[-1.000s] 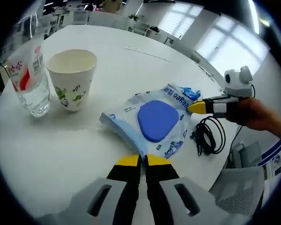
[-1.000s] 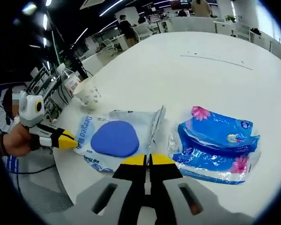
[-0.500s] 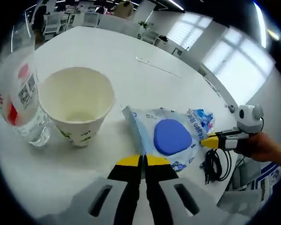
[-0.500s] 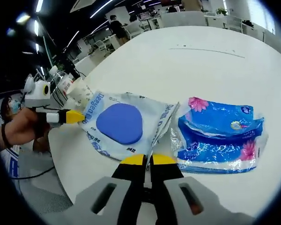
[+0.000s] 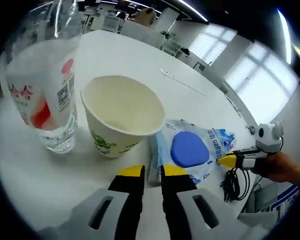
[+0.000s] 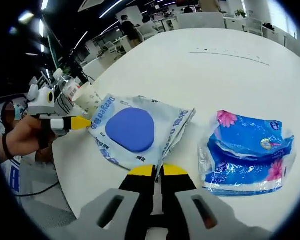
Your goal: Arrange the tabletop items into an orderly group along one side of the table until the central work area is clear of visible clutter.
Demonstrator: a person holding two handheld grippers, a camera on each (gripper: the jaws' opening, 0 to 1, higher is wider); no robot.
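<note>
White plastic wrapping with a blue oval patch makes up the wipes pack (image 5: 190, 150), which lies on the round white desk (image 5: 120, 55) just beside the paper cup (image 5: 121, 116). In the left gripper view the left tool (image 5: 151, 171) stands slightly parted at the pack's near edge, released, though whether its tips touch the film is hard to make out. The right tool (image 6: 157, 170) is clenched on the pack's opposite edge. The blue lettering on the pack is too warped to read. A clear water bottle (image 5: 42, 92) with a red-and-white label stands just beside the cup; its top is cut off and its print is illegible. The cup carries small green marks. In the right gripper view, a blue tissue packet (image 6: 247, 157) with pink flowers lies near the pack, apart from it. A black cable (image 5: 232, 182) lies coiled at the desk's edge. Behind are office desks, chairs, ceiling lights and bright windows with blinds.
</note>
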